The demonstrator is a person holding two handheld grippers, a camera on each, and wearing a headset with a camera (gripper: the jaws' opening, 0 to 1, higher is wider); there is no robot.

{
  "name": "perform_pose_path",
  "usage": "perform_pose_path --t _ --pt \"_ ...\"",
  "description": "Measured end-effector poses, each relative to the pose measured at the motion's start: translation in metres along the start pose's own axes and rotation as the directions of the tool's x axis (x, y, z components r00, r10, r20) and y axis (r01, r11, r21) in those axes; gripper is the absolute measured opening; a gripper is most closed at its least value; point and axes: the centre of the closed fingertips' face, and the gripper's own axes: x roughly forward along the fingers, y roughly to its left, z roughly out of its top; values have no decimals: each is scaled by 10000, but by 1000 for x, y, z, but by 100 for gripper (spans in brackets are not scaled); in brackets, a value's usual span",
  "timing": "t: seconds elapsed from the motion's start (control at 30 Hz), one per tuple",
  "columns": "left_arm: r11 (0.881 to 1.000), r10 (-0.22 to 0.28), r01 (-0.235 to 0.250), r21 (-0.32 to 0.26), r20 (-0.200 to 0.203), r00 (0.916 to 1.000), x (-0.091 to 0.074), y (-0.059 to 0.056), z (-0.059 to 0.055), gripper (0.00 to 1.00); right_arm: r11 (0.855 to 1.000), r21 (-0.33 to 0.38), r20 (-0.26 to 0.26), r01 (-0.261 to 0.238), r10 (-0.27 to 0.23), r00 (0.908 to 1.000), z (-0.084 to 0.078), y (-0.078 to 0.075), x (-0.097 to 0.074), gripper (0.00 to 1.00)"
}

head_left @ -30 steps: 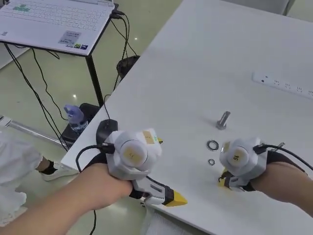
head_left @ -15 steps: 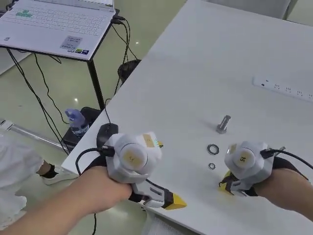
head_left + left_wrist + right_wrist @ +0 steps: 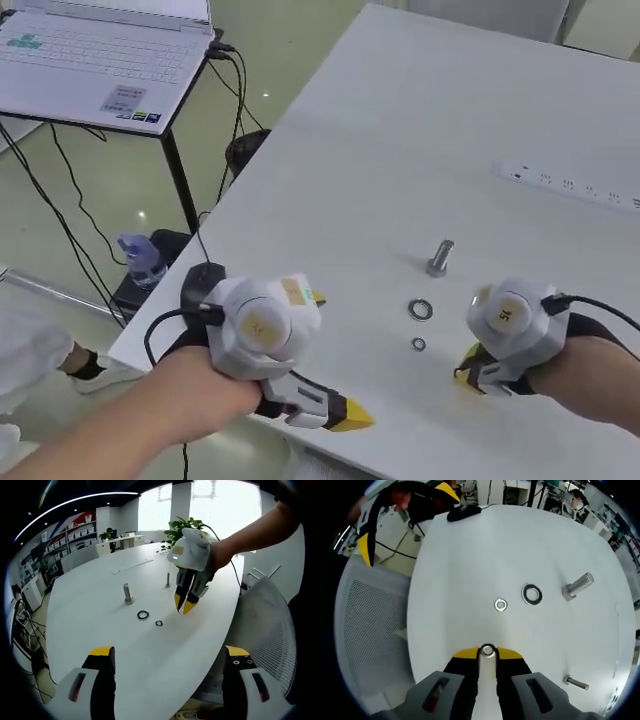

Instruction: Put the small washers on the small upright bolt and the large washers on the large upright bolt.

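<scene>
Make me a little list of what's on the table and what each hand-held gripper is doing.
large bolt: upright, bare
small bolt: upright, bare
large washer: flat on table, by large bolt
small washer: flat, beside large washer
right hand-held gripper: shut on third washer
left hand-held gripper: open, empty

The large bolt (image 3: 439, 257) stands upright, head down, mid-frame on the white worktop (image 3: 400, 150). Just below it, a large washer (image 3: 420, 309) and a small washer (image 3: 418, 344) lie flat, slightly apart. The small bolt (image 3: 168, 579) stands upright beyond them. A third washer (image 3: 487, 651) sits pinched in the jaws of the right gripper (image 3: 487, 656).
</scene>
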Motion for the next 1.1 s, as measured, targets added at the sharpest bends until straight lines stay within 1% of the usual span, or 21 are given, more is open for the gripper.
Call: perform_pose_path --t 0.23,0.3,0.33,0.53,0.6,0.63,0.67,0.73,0.9,1.1 --pt "10000 18 -18 -54 99 9999 6 5 5 89 9995 263 -216 149 -143 9997 -20 -12 -21 12" --pt "10000 7 -6 -17 118 9999 8 5 6 89 9993 316 -244 208 -200 9995 -27 -18 -28 12" --pt "10000 -3 3 2 123 9999 9 5 7 89 9987 410 -279 297 -286 9992 -31 -22 -31 12" --pt "10000 -33 32 21 182 9998 15 7 12 90 9943 930 -382 526 -492 9981 -50 -40 -46 12" --pt "10000 -51 50 63 133 9999 18 7 12 90 9929 1021 -374 607 -571 9977 -55 -44 -53 12" --pt "9999 -65 64 103 94 9999 19 7 12 90 9919 1073 -403 678 -638 9971 -60 -48 -54 12" --pt "9999 -82 81 143 29 10000 20 7 11 90 9916 1088 -412 704 -662 9970 -62 -49 -54 12" --pt "9998 -80 80 171 23 10000 20 7 12 90 9899 1163 -437 815 -769 9961 -68 -58 -59 12" --pt "9999 -29 28 111 94 10000 20 8 14 90 9844 1391 -446 1077 -1024 9937 -72 -70 -75 12" --pt "10000 44 -44 -13 155 9999 21 9 13 91 9802 1474 -506 1323 -1261 9907 -72 -86 -84 12"
